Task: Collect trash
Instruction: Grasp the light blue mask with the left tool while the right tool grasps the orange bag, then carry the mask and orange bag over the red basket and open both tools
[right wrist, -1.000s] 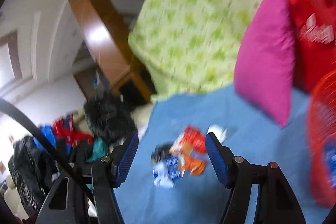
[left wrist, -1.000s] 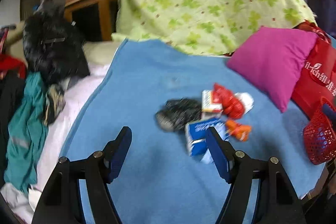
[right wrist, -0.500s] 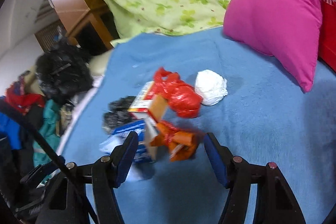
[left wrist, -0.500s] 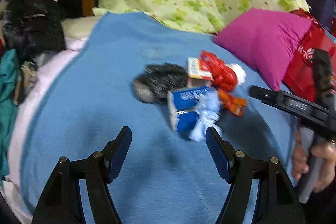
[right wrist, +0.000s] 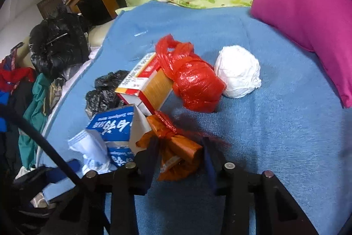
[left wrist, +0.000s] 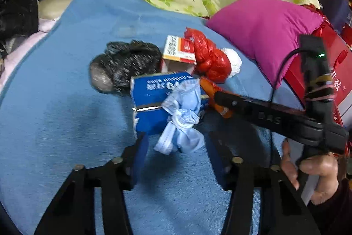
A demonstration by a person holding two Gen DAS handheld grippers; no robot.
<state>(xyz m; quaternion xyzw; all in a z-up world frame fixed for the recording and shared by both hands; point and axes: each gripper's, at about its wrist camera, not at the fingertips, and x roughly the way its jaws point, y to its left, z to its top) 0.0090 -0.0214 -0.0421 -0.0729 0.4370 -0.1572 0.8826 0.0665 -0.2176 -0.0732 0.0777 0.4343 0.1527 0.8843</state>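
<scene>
A trash pile lies mid-blanket [left wrist: 55, 124] on the bed. The left gripper [left wrist: 176, 149] is closing around a crumpled blue mask [left wrist: 182, 122] lying against a blue box [left wrist: 154, 100]; its fingers are not yet touching. The right gripper [right wrist: 179, 160] is clamped on an orange wrapper [right wrist: 176, 151]. Beyond sit a red bag [right wrist: 193, 83], white wad [right wrist: 238, 72], and black bag [left wrist: 127, 65].

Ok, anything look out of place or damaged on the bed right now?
Only the trash itself: a crushed blue box, a crumpled face mask draped over it, and an orange wrapper between the right gripper fingers. Nothing spilled.
</scene>
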